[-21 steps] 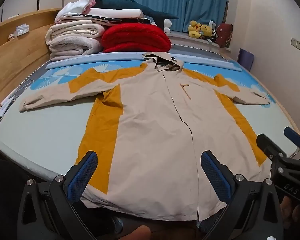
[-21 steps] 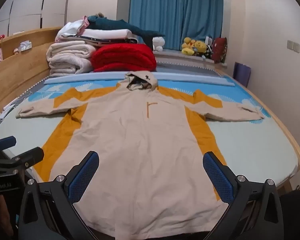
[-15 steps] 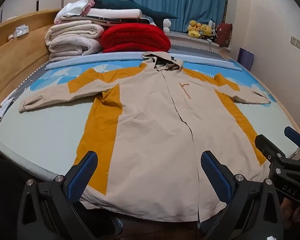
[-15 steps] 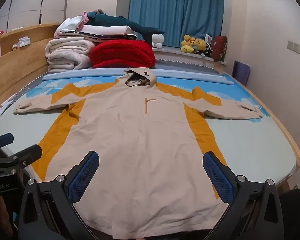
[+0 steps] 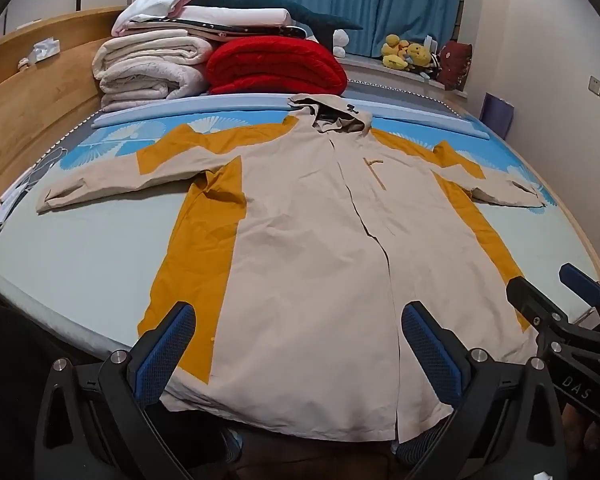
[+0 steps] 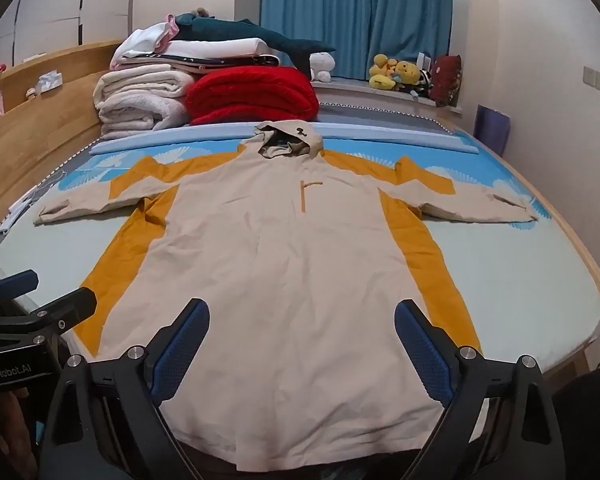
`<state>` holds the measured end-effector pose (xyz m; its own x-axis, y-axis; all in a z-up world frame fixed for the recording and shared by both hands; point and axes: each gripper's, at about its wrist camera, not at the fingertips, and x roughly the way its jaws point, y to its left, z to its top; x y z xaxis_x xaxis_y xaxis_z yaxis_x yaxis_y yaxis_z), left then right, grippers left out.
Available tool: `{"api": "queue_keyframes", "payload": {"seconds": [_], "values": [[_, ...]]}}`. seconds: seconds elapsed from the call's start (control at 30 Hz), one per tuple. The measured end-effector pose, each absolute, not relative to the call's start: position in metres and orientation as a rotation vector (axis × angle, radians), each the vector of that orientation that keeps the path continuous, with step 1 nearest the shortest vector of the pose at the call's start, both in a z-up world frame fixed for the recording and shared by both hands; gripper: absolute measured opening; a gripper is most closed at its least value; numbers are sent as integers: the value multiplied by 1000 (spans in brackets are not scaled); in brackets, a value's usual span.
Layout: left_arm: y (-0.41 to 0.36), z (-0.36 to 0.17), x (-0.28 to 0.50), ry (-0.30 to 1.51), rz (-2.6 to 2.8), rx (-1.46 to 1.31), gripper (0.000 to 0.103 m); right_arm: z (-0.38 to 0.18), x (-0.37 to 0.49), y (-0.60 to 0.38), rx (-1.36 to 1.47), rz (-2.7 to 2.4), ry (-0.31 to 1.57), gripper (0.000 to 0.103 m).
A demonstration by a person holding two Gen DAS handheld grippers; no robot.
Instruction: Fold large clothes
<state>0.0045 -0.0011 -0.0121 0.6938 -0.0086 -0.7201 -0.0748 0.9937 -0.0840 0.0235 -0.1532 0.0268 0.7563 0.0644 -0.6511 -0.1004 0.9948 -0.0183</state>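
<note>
1. Right now both of your tools stand with jaws spread wide and nothing between them: the left gripper (image 5: 298, 354) and the right gripper (image 6: 302, 350) hover side by side above the near hem, tilted down at the jacket (image 5: 312, 248).
2. Just ahead of your pads (image 5: 166, 354) lies that hem, which hangs slightly over the near edge of the bed (image 5: 80, 248). If you pinch only the top layer there, the front panel would probably lift alone and the back stay flat, giving a crooked fold.
3. Beyond your fingertips the jacket lies face up, hood (image 5: 340, 116) farthest from you, sleeves spread wide to either side. It looks like thin, smooth woven shell fabric in beige with mustard side panels, lightly creased; such cloth likely slides under blue textured pads if you grip shallowly.
4. Watch the front opening (image 5: 374, 236) running away from your left gripper: it sits off-centre and slightly parted, so a tug on one side could pull the halves apart.
5. Far left of you, the left sleeve (image 5: 112, 180) has a rumple at the armpit; dragging it across could bunch it further.
6. Far ahead, the stacked white quilts (image 5: 152, 68) and red blanket (image 5: 276, 66) sit just behind the hood, soft and bulky. Push the jacket away from you and the hood may ride against them.
7. Your grippers hang near each other, so crossing them during a sleeve fold risks a knock.
</note>
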Motion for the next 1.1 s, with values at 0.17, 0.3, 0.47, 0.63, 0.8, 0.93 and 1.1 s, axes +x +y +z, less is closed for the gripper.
{"api": "queue_keyframes", "payload": {"seconds": [0.17, 0.3, 0.47, 0.63, 0.8, 0.93, 1.1], "values": [[0, -14, 5, 803, 36, -110, 102, 23, 21, -147, -61, 100, 704, 93], [0, -14, 5, 803, 35, -110, 102, 25, 20, -144, -68, 113, 699, 93], [0, -14, 5, 805, 35, -111, 102, 26, 20, -143, -69, 115, 698, 93], [1, -15, 5, 803, 35, -113, 102, 25, 19, -141, -70, 114, 697, 93], [1, -15, 5, 803, 35, -112, 102, 25, 19, -140, -70, 114, 699, 93], [0, -15, 5, 803, 35, -113, 102, 25, 18, -140, -70, 115, 697, 93], [1, -16, 5, 805, 33, -113, 102, 25, 18, -139, -71, 114, 699, 93]]}}
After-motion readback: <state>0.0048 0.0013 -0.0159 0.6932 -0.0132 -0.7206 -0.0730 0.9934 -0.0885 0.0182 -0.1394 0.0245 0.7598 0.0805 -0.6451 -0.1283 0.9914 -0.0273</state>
